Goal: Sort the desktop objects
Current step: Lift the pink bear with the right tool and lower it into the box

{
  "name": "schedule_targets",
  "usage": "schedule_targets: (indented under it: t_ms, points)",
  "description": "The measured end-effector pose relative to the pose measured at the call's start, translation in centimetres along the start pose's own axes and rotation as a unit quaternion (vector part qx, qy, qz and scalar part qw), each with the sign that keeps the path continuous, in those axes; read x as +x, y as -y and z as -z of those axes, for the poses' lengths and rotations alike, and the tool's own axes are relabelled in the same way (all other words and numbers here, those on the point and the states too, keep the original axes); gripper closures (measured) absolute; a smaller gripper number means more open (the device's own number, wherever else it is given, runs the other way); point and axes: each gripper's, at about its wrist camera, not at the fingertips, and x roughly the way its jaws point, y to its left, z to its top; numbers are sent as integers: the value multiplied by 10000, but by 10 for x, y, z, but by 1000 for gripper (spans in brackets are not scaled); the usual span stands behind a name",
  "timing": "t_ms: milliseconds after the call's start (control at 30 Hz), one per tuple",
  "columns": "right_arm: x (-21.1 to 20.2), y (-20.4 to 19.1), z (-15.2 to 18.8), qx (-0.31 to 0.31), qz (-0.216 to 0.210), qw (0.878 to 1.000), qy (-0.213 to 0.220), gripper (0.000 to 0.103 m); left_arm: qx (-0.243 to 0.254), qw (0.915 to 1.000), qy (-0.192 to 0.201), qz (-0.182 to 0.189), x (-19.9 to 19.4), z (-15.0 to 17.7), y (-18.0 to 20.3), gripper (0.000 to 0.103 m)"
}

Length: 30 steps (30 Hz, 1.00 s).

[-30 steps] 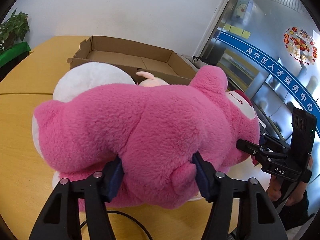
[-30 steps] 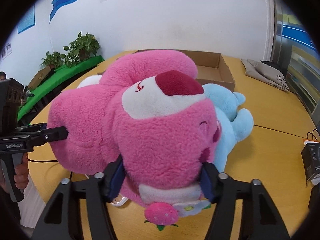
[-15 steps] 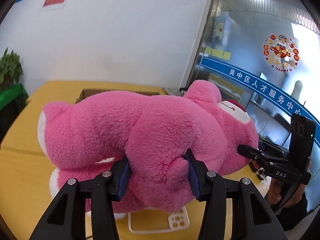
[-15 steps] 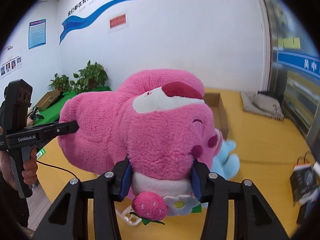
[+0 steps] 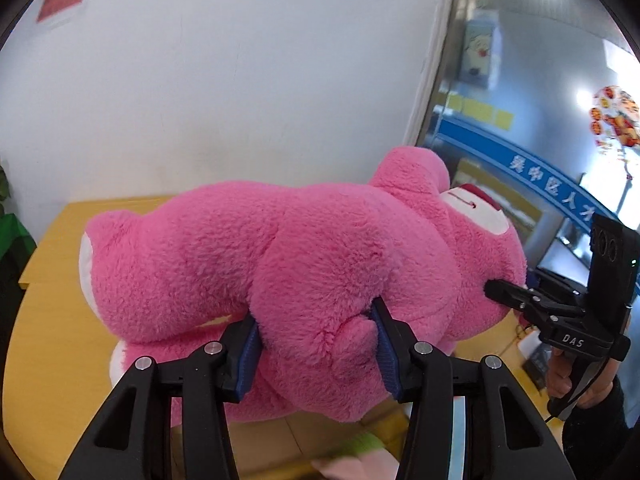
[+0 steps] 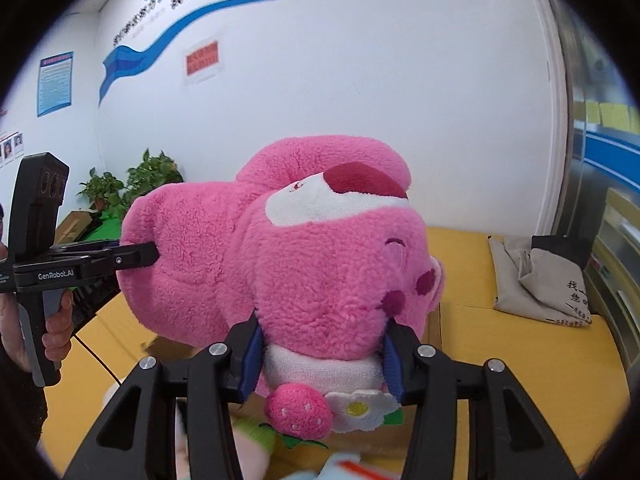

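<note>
1. L gripper: blue-padded fingers clamped on the rump/hind-leg bulge of the pink plush bear; fur squashes in btw the pads.
2. R gripper: fingers clamped on the bear's neck/chin, just above its white collar w/ strawberry and daisy trim.
3. Bear hangs lengthwise btw the two grippers, roughly level, belly down, clear of the yellow worktop. In L view the R gripper shows at far right, tips buried in the head end; in R view the L one enters from the left at the rear end.
4. Below the bear: cardboard-brown patches in both views, prob. a box, but too hidden/blurred to be sure. Blurry pale pink, green and light-blue plush bits at the bottom edge of R view.
5. Further out: grey cloth bag on the worktop at right, potted plants by the wall.
6. Progress, my read: bear is picked and mid-carry, not yet placed. Left: set it down, release both grips, then other plush items near the bottom edge seem unsorted. So early-to-mid.
</note>
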Motion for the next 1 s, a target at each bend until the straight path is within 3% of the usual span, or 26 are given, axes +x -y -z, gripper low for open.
schedule_targets:
  t_ms: [100,267,367,633,800,833,867,900,1000]
  points:
    - [61,29,-11,189,-29,9991,-370,55,-154,9986,-496,-11,69,-10,-27,50]
    - [160,72,20,692,-8,9875,-1419,55,-448,9868,-1558,-64,180,14,-65,52]
    - [193,89,43,884,131,9794,-1810,55,-538,9863,-1559,56,202,19,-71,52]
    - [202,110,37,1028,245,9825,-1535,41,-544,9895,-1320,-220,195,11,-74,43]
    - [167,106,33,945,205,9873,-1260,35,-325,9923,-1115,-440,140,12,-71,42]
    - [154,102,33,779,137,9888,-1267,29,-255,9925,-1101,-465,125,14,-70,37]
    - [140,95,35,535,63,9895,-1340,23,-176,9923,-1119,-494,109,20,-70,31]
    - [129,89,39,321,-25,9885,-1477,23,-86,9912,-1199,-560,95,30,-70,28]
    - [114,72,66,-75,-123,9782,-2072,23,-40,9834,-1637,-780,79,66,-74,28]
